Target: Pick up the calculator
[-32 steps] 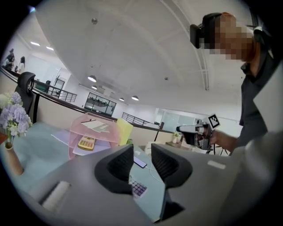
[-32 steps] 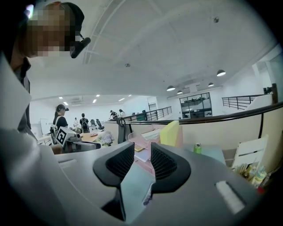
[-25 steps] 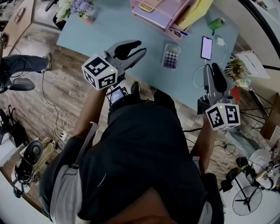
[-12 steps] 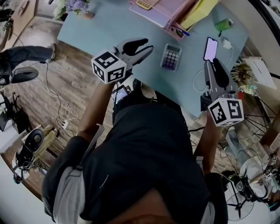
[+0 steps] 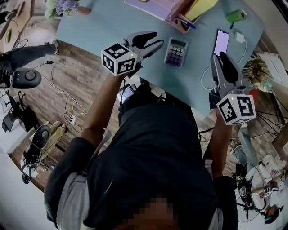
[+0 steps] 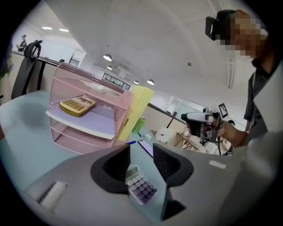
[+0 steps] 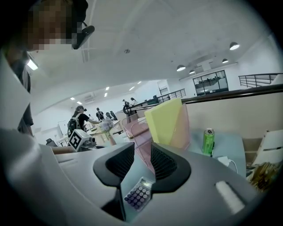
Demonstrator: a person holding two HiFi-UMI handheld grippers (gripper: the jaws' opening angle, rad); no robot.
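Note:
A small calculator (image 5: 176,46) with purple keys lies flat on the pale blue table (image 5: 112,27), near its front edge. In the left gripper view the calculator (image 6: 140,186) shows through the gap between the jaws, on the table beyond them. My left gripper (image 5: 157,39) hovers just left of it and points at it; its jaws are opening with nothing between them. My right gripper (image 5: 222,56) hangs at the table's right edge, right of the calculator (image 7: 138,194). Its jaws stand a little apart and empty.
A pink letter tray (image 6: 84,119) with a beige calculator (image 6: 78,105) on a shelf stands at the back, a yellow folder (image 7: 164,121) beside it. A phone (image 5: 222,42) on a charger cable and a green can (image 7: 208,140) lie to the right. Flowers (image 5: 63,6) stand far left.
Both grippers have moved forward over the table and lower. The left one has come closer to the calculator.

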